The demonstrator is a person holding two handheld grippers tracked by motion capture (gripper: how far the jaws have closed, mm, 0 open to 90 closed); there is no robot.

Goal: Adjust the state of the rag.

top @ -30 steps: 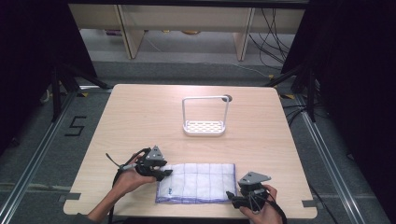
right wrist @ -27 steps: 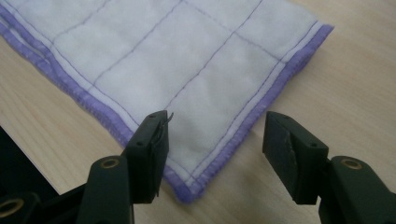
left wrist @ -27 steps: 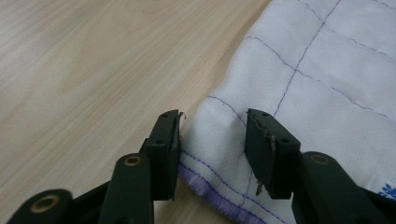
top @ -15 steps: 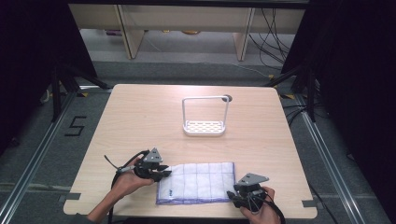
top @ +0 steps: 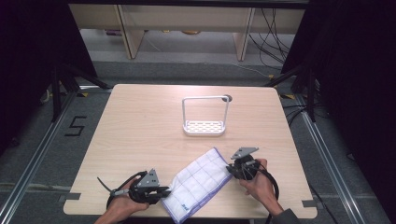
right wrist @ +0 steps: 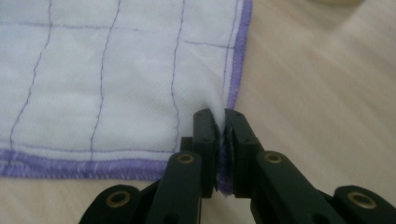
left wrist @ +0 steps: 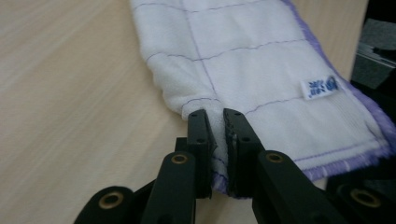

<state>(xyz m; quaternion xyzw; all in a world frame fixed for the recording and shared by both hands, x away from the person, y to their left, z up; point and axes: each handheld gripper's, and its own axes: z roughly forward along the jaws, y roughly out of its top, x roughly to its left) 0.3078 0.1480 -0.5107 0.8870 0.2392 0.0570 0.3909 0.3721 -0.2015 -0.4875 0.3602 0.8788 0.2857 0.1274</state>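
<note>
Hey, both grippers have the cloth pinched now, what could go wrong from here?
The left hand-held gripper pinches just a small fold at the cloth edge, so it may slip free under tension. The right hand-held gripper bites close to the purple hem, which could also pull out. The cloth lies near the table front edge, so a dropped corner might hang off.
</note>
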